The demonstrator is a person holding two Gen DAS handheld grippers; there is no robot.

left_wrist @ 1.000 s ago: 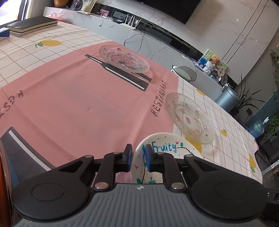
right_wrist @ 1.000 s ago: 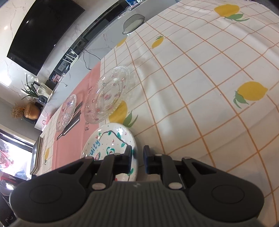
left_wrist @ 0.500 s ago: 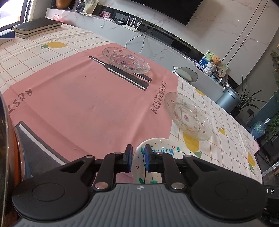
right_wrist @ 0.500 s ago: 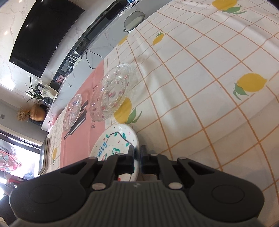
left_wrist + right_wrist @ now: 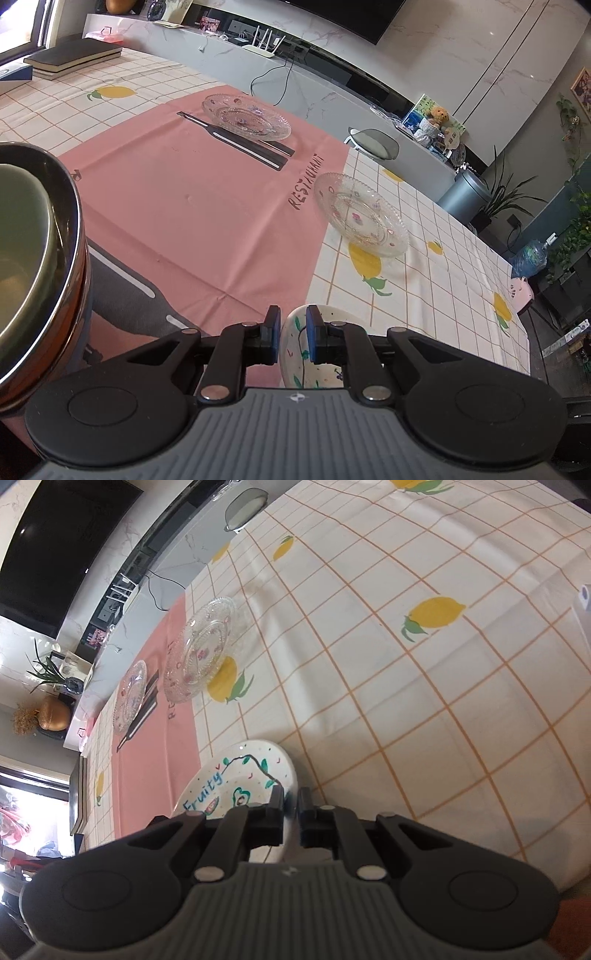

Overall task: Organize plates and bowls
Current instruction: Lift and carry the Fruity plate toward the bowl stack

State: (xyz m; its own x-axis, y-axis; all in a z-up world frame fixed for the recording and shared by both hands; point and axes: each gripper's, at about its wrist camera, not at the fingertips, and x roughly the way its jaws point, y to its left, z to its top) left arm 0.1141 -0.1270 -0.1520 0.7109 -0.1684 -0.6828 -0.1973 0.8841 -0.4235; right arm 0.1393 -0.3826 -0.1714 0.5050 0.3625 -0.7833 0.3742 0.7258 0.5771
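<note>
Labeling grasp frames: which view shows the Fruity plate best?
Right wrist. The Fruity plate shows most of its painted face, lettering readable, rim between the right gripper fingers. Left wrist shows only a sliver of it at the left gripper.

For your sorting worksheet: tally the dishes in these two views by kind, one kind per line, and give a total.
Clear glass plates: 2, one on the pink mat and one at the mat's edge
White "Fruity" painted plates: 1, held by both grippers
Metal bowls: 1, at the left edge
Total: 4
</note>
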